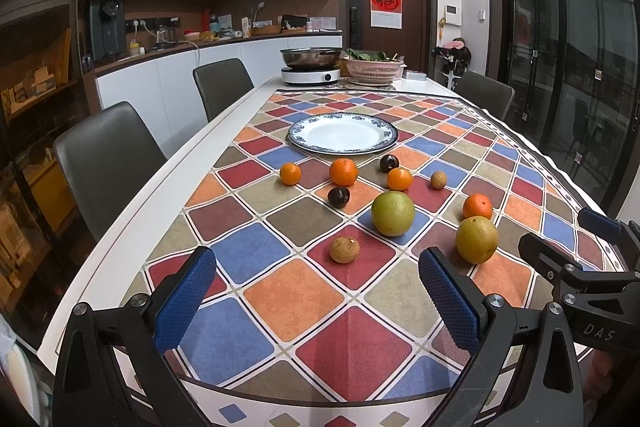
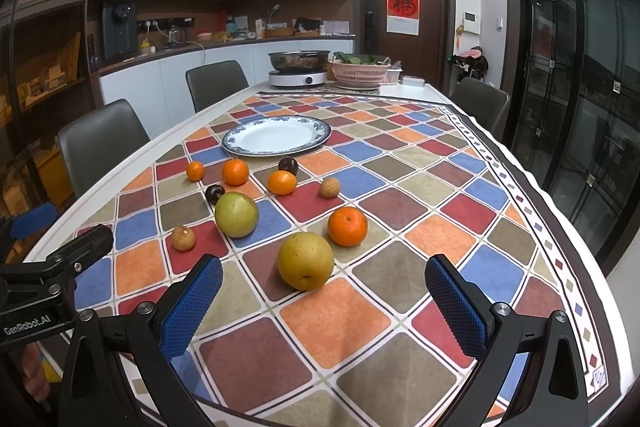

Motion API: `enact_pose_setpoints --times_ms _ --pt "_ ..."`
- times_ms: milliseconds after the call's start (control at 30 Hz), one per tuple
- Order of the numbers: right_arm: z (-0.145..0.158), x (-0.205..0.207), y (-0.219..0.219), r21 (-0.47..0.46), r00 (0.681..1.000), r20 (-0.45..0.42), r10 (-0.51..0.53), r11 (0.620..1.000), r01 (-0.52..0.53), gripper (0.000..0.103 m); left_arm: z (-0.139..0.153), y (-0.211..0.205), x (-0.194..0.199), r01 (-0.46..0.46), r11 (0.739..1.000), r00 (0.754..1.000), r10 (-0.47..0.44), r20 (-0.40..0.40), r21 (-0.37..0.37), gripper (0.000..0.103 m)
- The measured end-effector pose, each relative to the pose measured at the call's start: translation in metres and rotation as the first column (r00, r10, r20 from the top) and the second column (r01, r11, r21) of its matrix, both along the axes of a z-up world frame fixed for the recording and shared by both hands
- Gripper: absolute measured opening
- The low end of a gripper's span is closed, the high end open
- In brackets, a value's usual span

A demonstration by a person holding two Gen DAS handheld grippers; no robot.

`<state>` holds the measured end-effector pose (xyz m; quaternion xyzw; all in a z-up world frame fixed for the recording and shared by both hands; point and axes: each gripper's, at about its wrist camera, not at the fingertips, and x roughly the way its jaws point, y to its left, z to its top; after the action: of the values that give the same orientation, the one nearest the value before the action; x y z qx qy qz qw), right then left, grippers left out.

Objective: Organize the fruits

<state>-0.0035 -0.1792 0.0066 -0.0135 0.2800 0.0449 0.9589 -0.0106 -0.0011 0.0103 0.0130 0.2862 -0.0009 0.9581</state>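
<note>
Blue-padded fingers on my left gripper (image 1: 318, 301) stand wide apart and hold nothing, above the near part of the surface (image 1: 256, 95). My right gripper (image 2: 324, 303) is set the same way: fingers spread, nothing between them. All fruit lies loose on the checkered tablecloth (image 2: 400, 267), none on the blue-rimmed plate (image 2: 277, 135) beyond it.

Positions in the right wrist view:
- Yellow pear (image 2: 305, 260): nearest, just ahead of my right fingers.
- Orange (image 2: 347, 225): just far-right of that pear.
- Green pear (image 2: 236, 214): left of centre.
- Near longan (image 2: 183, 237): left of the green pear.
- Three more oranges, two dark plums and a second longan: scattered between the pears and the plate.
</note>
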Motion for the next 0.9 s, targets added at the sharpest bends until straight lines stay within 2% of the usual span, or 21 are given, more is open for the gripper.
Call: enact_pose_setpoints --times_ms 300,467,633,900 --pt "-0.010 0.017 0.007 -0.031 0.998 -0.054 0.029 0.999 -0.031 0.102 -0.004 0.006 0.012 0.013 1.000 0.999 -0.014 -0.043 -0.006 0.103" --pt "-0.016 0.033 0.008 -0.035 0.994 -0.108 0.028 0.999 -0.032 0.102 -0.009 0.004 0.030 0.060 0.998 0.994 -0.059 -0.091 0.013 0.103" --pt "-0.019 0.050 0.007 -0.024 0.987 -0.160 0.017 1.000 -0.021 0.102 -0.017 0.004 0.050 0.099 0.995 0.986 -0.094 -0.139 0.031 0.097" --pt "-0.032 0.066 0.013 -0.030 0.972 -0.232 0.024 0.999 -0.032 0.102 -0.034 0.004 0.073 0.153 0.988 0.967 -0.152 -0.204 -0.007 0.087"
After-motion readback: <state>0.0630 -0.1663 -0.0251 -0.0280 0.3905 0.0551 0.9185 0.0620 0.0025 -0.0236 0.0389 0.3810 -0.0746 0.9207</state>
